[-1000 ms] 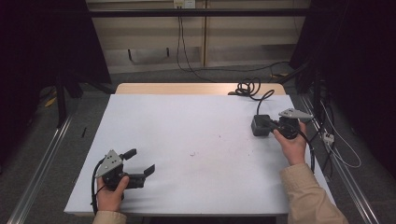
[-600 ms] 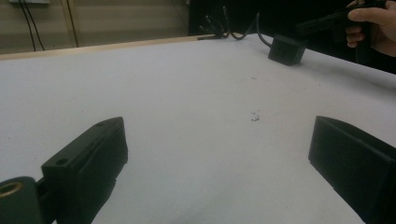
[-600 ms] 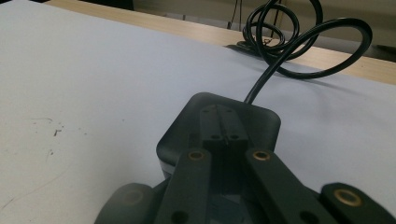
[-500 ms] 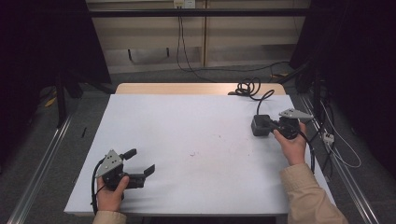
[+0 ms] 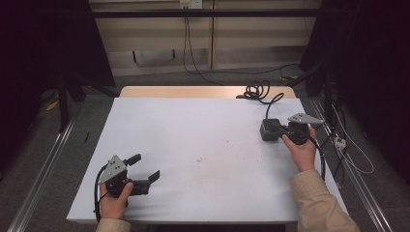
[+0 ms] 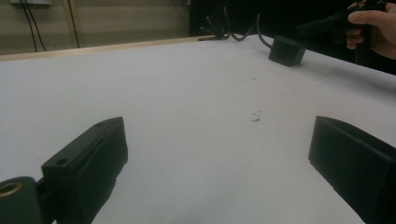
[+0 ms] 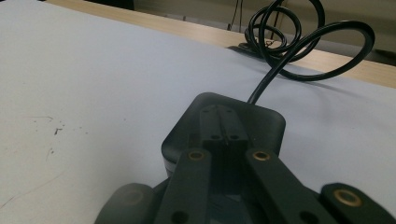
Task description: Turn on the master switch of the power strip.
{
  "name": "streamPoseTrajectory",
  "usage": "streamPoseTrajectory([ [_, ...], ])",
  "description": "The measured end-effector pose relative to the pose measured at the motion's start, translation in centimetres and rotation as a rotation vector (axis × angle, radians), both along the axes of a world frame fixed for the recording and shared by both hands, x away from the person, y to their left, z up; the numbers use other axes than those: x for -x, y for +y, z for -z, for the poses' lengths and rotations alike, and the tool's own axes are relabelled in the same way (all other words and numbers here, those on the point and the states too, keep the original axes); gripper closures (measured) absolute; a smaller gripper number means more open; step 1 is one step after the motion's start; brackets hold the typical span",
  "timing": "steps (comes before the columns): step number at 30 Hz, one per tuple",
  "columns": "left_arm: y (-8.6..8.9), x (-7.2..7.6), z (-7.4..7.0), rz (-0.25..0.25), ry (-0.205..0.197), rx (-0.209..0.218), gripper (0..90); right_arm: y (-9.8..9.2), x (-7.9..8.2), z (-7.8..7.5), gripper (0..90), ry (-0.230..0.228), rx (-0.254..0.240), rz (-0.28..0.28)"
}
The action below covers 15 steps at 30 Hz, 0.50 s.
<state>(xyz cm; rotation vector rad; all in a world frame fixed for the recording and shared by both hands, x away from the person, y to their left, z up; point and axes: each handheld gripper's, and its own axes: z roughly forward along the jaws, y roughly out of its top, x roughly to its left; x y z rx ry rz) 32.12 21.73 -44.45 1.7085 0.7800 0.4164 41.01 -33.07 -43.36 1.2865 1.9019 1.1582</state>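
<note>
High view: right gripper (image 5: pixel 282 131), jaws together, tips over the black box (image 5: pixel 270 130) at the table's (image 5: pixel 203 121) right side; left gripper (image 5: pixel 145 169) wide, empty, near edge.
Left gripper view: box (image 6: pixel 286 49) well apart.
Right gripper view: cable (image 7: pixel 299 42) coiled behind the box; risk it drags or snags if the box is pushed.

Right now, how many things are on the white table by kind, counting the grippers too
Grippers: 2, the left gripper open over the table and the right gripper shut, resting on top of the box.
Black box: 1.
Black cable coiled at the far edge, running to the box: 1.
Total: 4.
</note>
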Motion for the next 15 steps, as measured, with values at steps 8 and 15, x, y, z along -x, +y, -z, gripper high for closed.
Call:
streamPoseTrajectory([
  [8, -0.02, -0.05, 0.01, 0.001, 0.0, -0.001, 4.1, 0.03, 0.06, 0.03, 90.0, -0.003, 0.001, 0.0],
  [15, -0.04, -0.08, 0.01, 0.003, 0.005, 0.001, 4.1, -0.21, 0.08, 0.08, 90.0, -0.015, -0.021, -0.008],
])
